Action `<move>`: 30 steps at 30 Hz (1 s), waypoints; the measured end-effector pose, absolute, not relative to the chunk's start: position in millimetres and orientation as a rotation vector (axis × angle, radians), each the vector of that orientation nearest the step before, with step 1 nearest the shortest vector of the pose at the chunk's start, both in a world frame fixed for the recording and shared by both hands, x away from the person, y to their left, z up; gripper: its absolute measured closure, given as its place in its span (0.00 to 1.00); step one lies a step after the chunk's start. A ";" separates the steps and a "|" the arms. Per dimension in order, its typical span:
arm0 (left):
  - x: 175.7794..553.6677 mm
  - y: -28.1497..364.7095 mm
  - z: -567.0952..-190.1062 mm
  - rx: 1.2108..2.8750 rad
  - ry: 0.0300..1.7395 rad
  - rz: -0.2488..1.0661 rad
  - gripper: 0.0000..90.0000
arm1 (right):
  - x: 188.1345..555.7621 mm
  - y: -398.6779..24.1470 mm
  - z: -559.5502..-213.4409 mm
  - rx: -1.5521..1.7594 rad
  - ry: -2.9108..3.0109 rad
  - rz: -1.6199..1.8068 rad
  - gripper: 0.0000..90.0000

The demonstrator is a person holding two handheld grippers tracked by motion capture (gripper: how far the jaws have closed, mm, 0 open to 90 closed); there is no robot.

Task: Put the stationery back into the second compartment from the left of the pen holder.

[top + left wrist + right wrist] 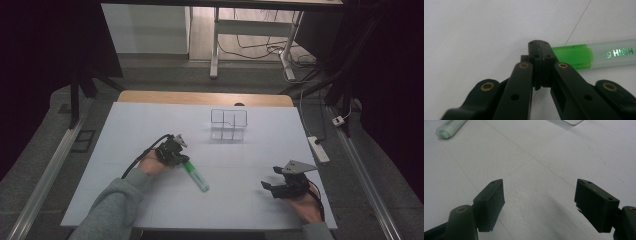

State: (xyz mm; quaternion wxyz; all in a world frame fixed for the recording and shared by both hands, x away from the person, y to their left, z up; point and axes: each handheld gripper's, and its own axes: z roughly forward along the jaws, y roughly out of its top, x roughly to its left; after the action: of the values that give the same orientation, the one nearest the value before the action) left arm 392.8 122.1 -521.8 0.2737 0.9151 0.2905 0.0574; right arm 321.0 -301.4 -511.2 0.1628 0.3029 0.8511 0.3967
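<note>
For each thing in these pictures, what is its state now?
Left gripper: jaws shut, empty, tips beside the highlighter's green end.
Right gripper: jaws open, empty.
Green highlighter: lying flat on the table, not held.
Clear organizer: upright, looks empty.

This looks like a lab or recording studio set up for test work. A white board-covered table (150,200) stands on grey carpet, flanked by black metal frame posts (75,95) at nine and three o'clock. At twelve o'clock a white-legged desk (215,45) stands over loose cables, and a white power strip (318,148) lies at three o'clock.
</note>
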 end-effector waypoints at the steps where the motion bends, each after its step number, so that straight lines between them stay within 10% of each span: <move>1: 392.4 123.3 -521.5 2.454 0.790 0.162 0.99 | 320.9 -301.6 -511.1 0.865 2.427 1.133 0.26; 10: 375.8 144.4 -508.2 2.354 0.826 0.245 0.98 | 321.5 -302.4 -511.7 0.873 2.426 1.143 0.26; 18: 339.7 170.8 -499.7 2.295 0.889 0.337 0.53 | 321.2 -302.6 -510.8 0.878 2.417 1.164 0.26; 30: 296.6 199.8 -511.2 2.201 0.945 0.357 0.35 | 322.0 -303.2 -510.8 0.888 2.406 1.170 0.26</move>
State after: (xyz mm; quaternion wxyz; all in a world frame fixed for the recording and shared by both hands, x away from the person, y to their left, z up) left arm 296.6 199.8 -511.2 0.3522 0.8506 0.3652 0.1380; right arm 322.0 -303.2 -510.8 0.1604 0.3110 0.8425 0.4096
